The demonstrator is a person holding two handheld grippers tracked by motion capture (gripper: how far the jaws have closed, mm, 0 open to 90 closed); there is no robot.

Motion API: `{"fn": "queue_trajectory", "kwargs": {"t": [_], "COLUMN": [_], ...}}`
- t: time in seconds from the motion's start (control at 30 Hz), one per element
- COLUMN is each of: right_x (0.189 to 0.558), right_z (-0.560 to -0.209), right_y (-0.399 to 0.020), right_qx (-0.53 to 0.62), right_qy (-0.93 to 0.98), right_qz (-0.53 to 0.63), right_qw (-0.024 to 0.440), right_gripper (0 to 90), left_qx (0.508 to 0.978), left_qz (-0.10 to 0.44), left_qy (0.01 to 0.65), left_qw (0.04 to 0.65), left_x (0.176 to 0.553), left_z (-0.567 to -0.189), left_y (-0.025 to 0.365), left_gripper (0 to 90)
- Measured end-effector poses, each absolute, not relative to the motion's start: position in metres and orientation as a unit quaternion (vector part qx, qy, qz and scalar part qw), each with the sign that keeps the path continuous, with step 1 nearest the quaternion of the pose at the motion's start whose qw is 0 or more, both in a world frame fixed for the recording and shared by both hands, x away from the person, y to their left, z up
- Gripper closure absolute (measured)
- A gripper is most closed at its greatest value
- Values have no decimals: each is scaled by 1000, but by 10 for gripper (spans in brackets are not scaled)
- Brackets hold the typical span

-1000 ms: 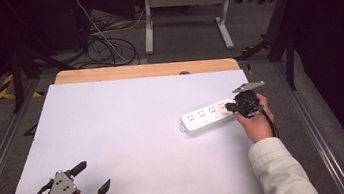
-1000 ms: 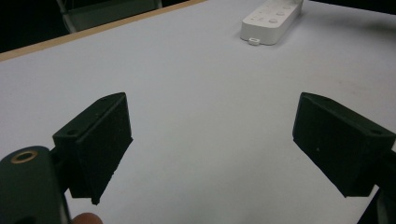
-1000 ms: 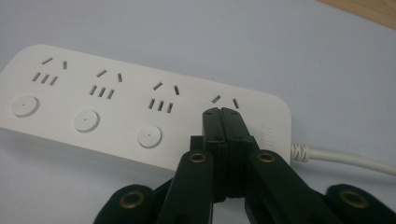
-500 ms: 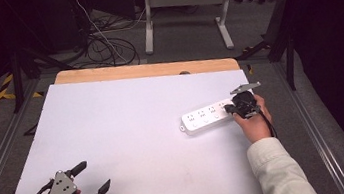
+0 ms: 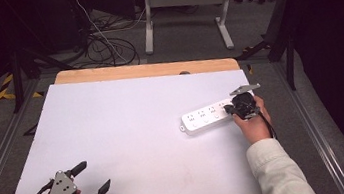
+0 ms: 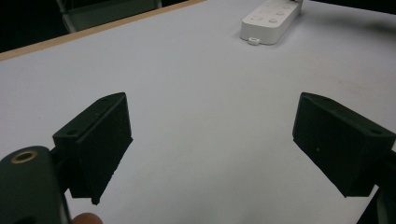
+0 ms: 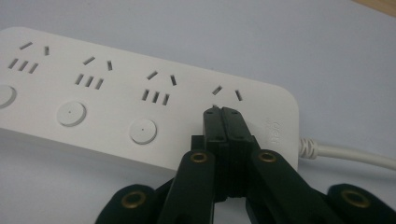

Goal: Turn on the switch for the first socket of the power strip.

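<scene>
One power strip (image 5: 208, 116) lies on the white table (image 5: 129, 133), right of middle, near the far-right edge. In the right gripper view its left end is cut off; four socket groups and three round buttons are countable, and the fourth group's lower slots and any button there are hidden behind the closed jaws. One white cord (image 7: 348, 156) leaves the strip's right end and runs out of frame. The right gripper (image 7: 223, 114) is clenched, with nothing between the jaws and the tips on or just over the strip's top by the last socket; contact is hard to judge. The left gripper (image 5: 89, 176) is at the near-left corner, with its jaws spread wide, empty, well apart from the strip. Two grippers, two hands.
</scene>
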State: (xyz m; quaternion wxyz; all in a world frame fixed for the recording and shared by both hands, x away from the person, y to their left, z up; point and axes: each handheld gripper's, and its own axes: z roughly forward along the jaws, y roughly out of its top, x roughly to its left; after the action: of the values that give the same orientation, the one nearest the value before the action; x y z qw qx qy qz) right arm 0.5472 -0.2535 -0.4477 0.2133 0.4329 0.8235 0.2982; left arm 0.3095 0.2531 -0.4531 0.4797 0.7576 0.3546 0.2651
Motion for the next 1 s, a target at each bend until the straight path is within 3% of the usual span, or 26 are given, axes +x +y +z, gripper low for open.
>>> {"fn": "queue_trajectory", "kwargs": {"t": [1.0], "right_x": [546], "right_z": [-450], "right_y": [-251], "right_qx": [456], "right_qy": [812], "right_qz": [297], "right_qw": [210], "right_gripper": [900], "left_qx": [758], "left_qz": [264], "left_qy": [353], "left_qw": [481], "left_x": [308], "left_z": [-453], "left_y": [252], "left_gripper": [123]}}
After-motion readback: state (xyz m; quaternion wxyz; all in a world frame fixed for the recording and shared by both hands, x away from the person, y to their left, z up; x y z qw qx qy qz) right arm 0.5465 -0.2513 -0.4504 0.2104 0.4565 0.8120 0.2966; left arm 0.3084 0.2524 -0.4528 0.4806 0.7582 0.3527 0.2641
